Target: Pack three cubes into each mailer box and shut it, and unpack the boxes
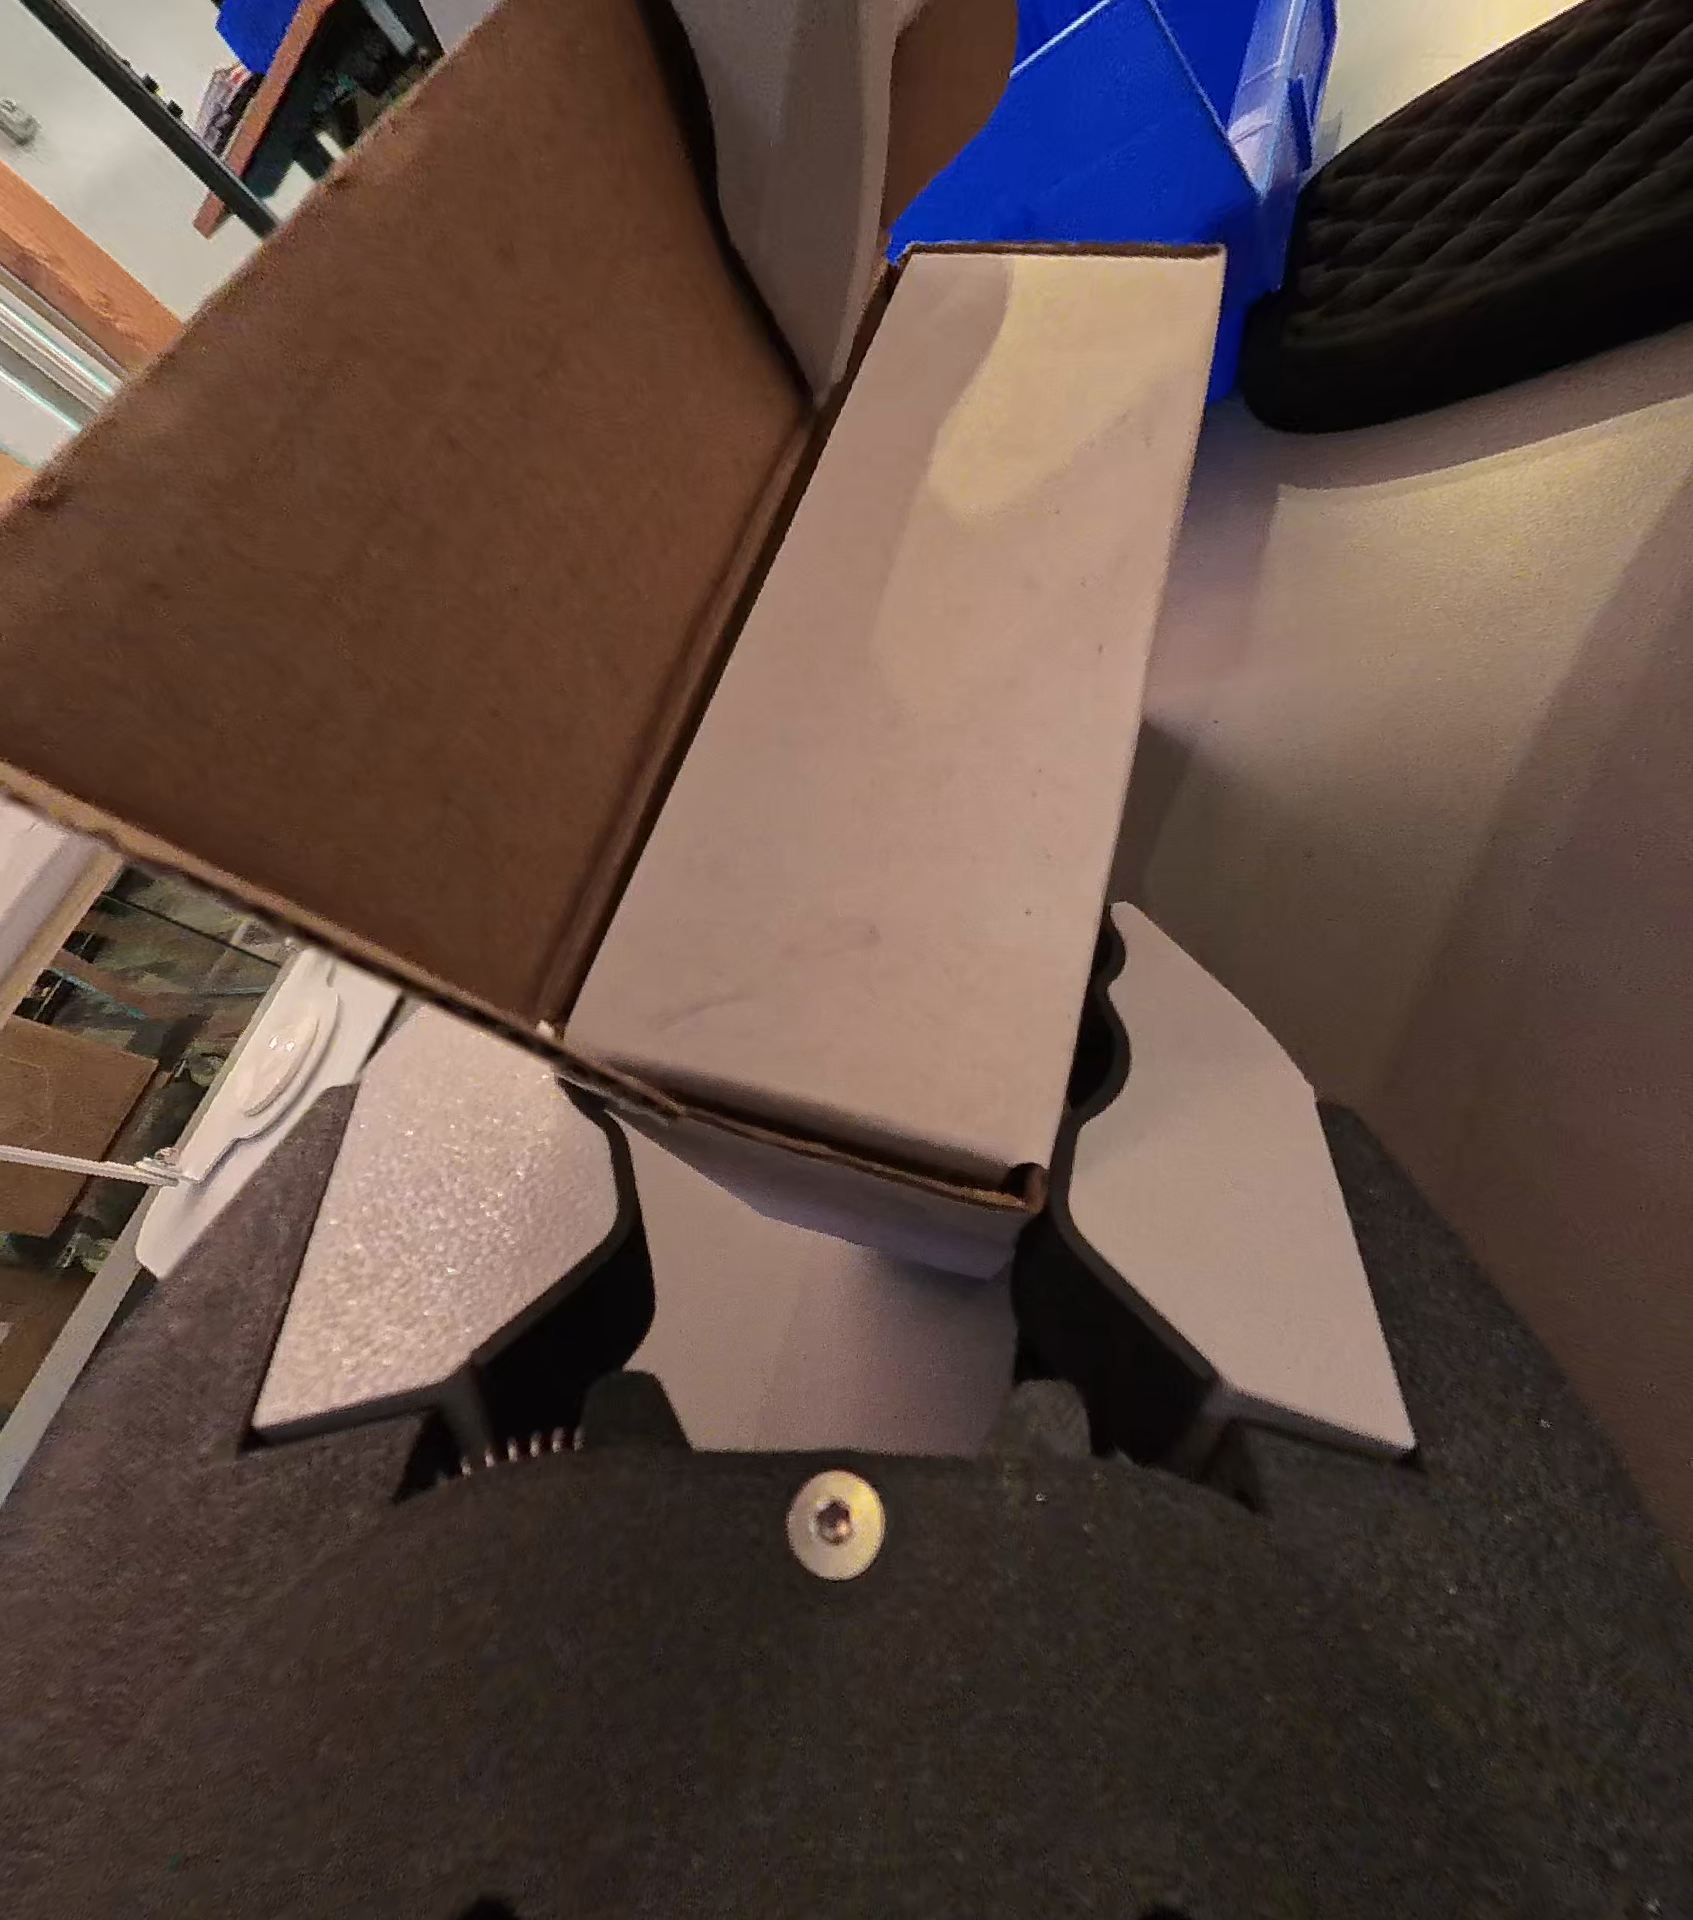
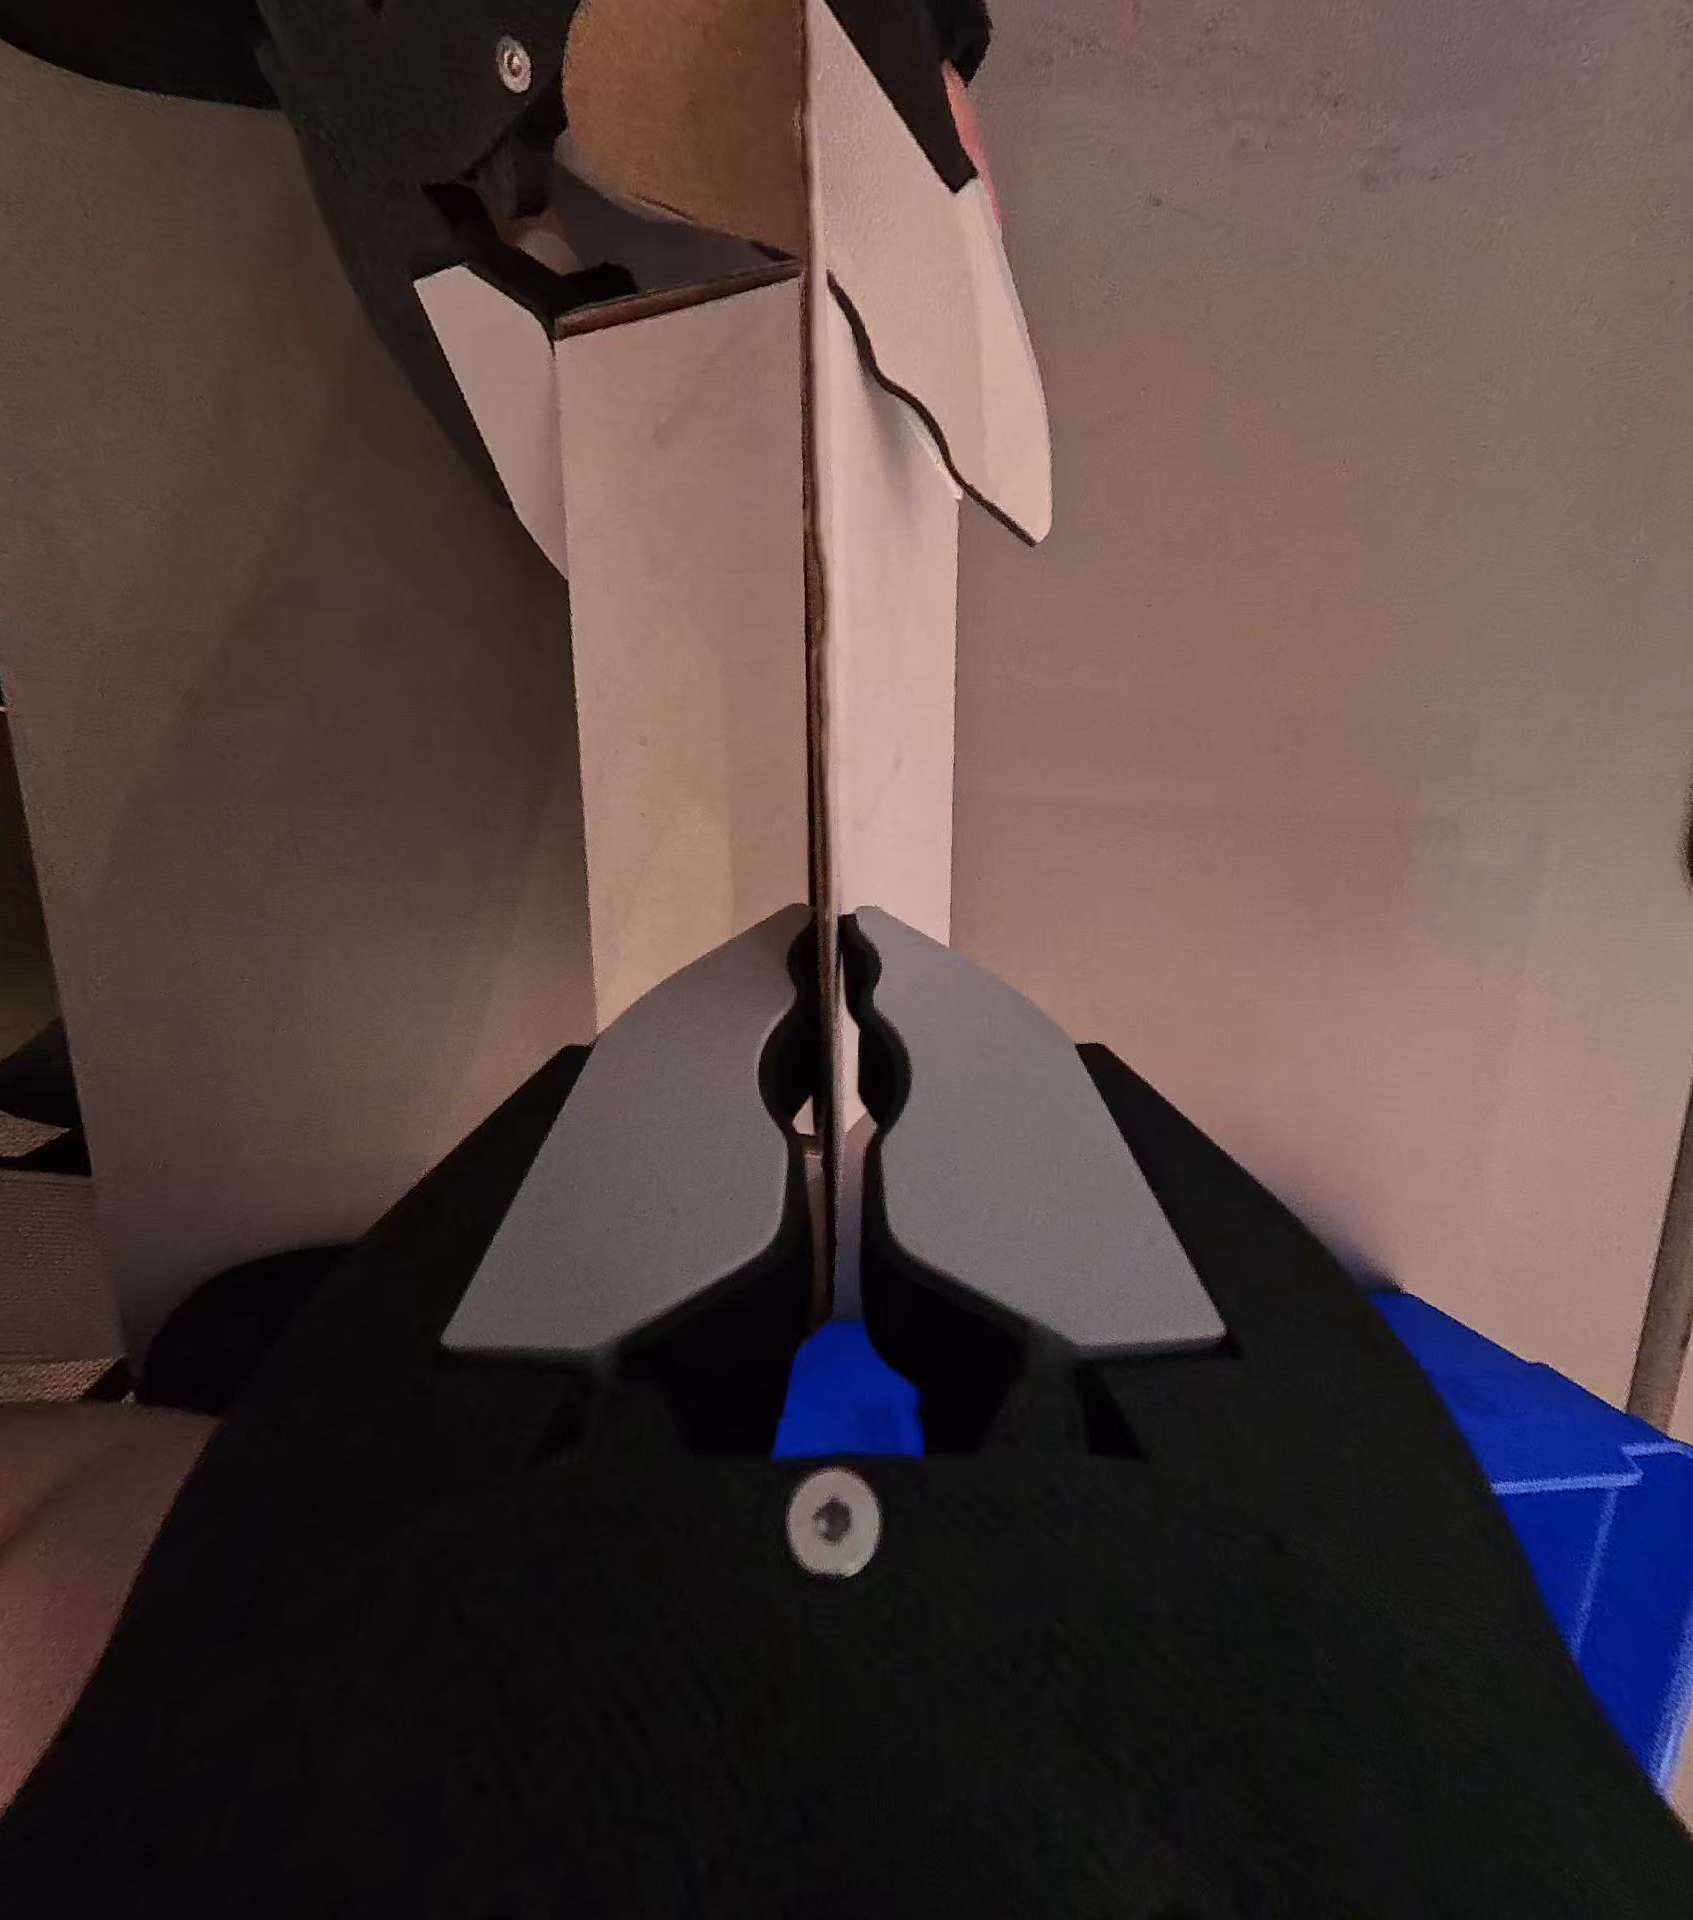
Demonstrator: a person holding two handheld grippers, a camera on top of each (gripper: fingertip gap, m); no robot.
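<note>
Pinching mailer box [image 2: 676, 623] lid [image 2: 889, 727]: right claw [image 2: 834, 935].

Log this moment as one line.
white cardboard mailer box: open | left gripper: straddling box wall | right gripper: pinching lid edge

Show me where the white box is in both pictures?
Left wrist view: the mailer box fills the middle, its brown lid open to the left, held between the left tongs.
Right wrist view: it stands at top centre; the right tongs pinch its lid edge.
Shared landmark: the blue bin.
</note>
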